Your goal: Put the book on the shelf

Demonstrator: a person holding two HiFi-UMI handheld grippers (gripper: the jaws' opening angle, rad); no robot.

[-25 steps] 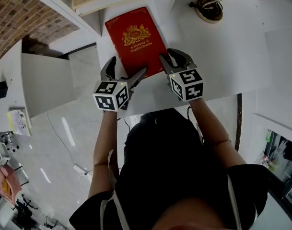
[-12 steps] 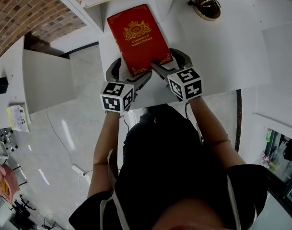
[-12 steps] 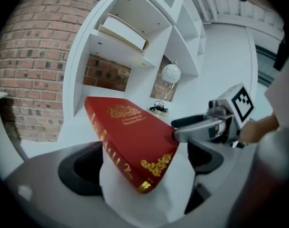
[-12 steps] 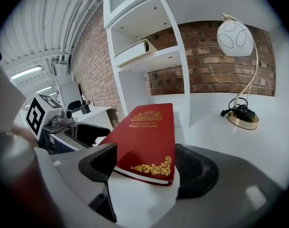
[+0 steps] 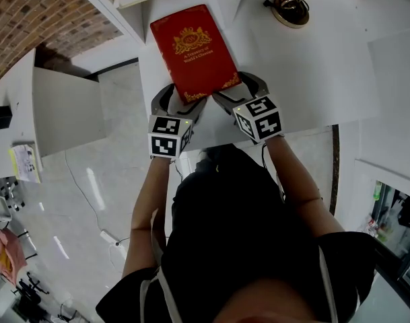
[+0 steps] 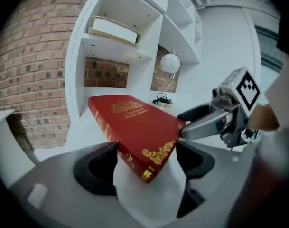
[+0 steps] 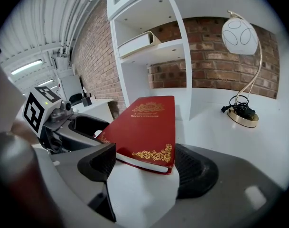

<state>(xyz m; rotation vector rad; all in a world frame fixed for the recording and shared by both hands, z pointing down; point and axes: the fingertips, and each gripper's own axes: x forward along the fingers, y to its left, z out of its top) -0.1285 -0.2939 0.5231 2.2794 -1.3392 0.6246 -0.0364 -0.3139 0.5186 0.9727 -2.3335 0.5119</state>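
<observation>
A red book (image 5: 194, 52) with gold print lies flat on the white table (image 5: 312, 79), its far end by the white shelf unit (image 6: 116, 42). My left gripper (image 5: 180, 99) is at the book's near left corner. Its jaws have just been closing and now press the spine and cover edge (image 6: 135, 127). My right gripper (image 5: 237, 89) straddles the near right corner. Its jaws have just been opening and stand wide, with the book (image 7: 146, 127) between them and a small gap at each side.
A cream book (image 6: 113, 30) lies flat in an upper shelf compartment. A gold-based lamp (image 7: 241, 37) with a white globe stands on the table to the right. A brick wall is behind the shelf. The table's near edge runs just under both grippers.
Both grippers have moved forward onto the book's near end. The right jaws have spread around the right corner. The left jaws have narrowed onto the left corner.
</observation>
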